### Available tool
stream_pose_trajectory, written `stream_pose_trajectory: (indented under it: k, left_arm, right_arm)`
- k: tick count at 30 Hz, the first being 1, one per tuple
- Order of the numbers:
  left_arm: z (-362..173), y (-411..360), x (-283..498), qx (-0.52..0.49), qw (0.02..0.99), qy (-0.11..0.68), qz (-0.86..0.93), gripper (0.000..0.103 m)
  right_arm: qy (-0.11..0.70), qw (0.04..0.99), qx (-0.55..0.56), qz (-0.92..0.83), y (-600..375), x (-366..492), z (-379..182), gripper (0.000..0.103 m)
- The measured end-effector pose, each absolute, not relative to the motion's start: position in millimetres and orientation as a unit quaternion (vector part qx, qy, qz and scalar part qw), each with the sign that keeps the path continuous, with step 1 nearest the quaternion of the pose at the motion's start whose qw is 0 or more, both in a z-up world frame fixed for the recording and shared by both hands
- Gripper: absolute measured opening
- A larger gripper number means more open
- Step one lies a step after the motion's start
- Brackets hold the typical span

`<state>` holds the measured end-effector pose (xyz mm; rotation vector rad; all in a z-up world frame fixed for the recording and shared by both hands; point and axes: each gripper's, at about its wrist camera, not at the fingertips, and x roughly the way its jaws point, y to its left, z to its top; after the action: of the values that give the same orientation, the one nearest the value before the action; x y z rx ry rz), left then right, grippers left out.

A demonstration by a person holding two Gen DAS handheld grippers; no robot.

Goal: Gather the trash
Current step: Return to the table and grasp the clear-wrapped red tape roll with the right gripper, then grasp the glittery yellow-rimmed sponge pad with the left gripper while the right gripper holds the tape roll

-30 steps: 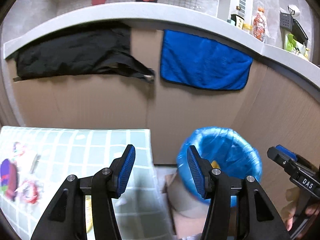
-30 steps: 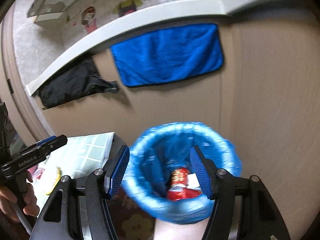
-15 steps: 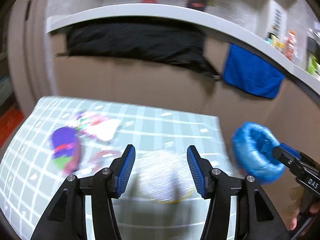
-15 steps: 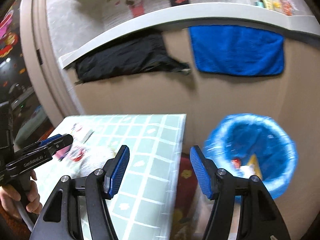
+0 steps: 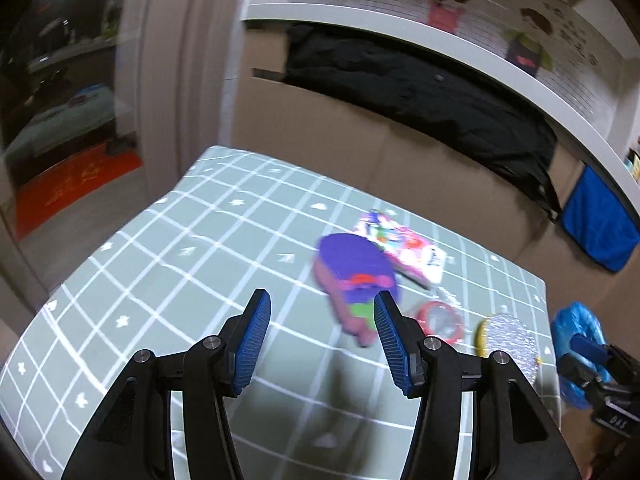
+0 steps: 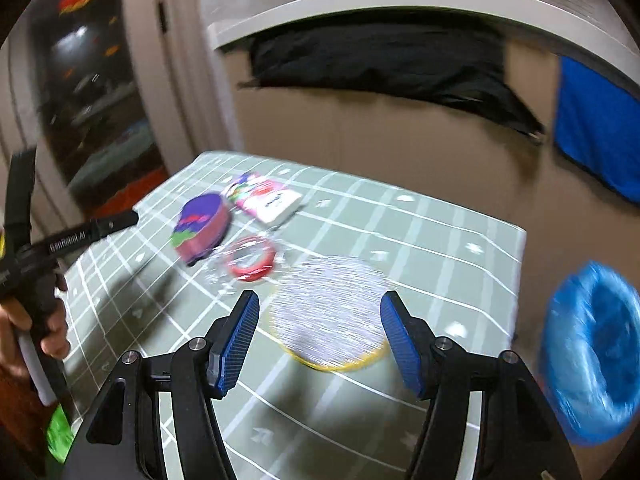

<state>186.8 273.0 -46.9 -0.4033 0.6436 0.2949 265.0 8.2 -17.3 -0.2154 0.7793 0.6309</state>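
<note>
Near the counter's (image 6: 440, 216) right edge I have the right gripper (image 6: 320, 332) spread empty over the foil disc (image 6: 332, 312), the left gripper (image 5: 320, 340) spread empty beside the purple wrapper (image 5: 352, 276), and a shallow pinch could skid that flat disc off toward the bin (image 6: 592, 352).

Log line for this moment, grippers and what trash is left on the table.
left gripper: open, empty | right gripper: open, empty, above silver disc | table: purple tub, red ring, wrapper | blue-lined bin: beside table
</note>
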Motion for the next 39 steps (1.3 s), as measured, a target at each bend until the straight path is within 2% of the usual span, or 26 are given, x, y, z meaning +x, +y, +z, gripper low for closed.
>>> stream_pose_trajectory:
  k: [13,15,17,20,21,23,26,32,39]
  left_arm:
    - [-68,315,165,-0.211,0.906,0.332,0.155,0.055]
    - [-71,317,165,-0.210,0.906,0.334,0.154,0.055]
    - [-73,318,165,-0.211,0.905,0.337,0.151,0.055]
    - [-76,319,167,-0.221,0.902,0.341,0.146,0.055]
    - [-76,318,168,-0.223,0.902,0.342,0.144,0.055]
    - [-77,316,170,-0.223,0.901,0.345,0.143,0.055]
    - [-78,311,174,-0.220,0.900,0.350,0.138,0.055]
    - [-73,294,192,-0.216,0.899,0.365,0.105,0.055]
    - [-51,249,223,-0.183,0.912,0.364,0.052,0.055]
  right_arm:
    - [0.405,0.833,-0.187,0.327,130,317,-81,0.059]
    - [0.396,0.838,-0.200,0.317,133,318,-84,0.063]
    - [0.413,0.832,-0.195,0.316,132,323,-90,0.072]
    - [0.431,0.828,-0.163,0.321,123,332,-92,0.074]
    - [0.435,0.827,-0.157,0.320,121,333,-90,0.073]
    - [0.440,0.826,-0.135,0.325,114,333,-85,0.062]
    - [0.434,0.829,-0.105,0.337,102,325,-71,0.057]
    - [0.388,0.857,-0.086,0.328,64,298,-30,0.056]
    - [0.355,0.893,-0.081,0.263,-6,281,-10,0.056]
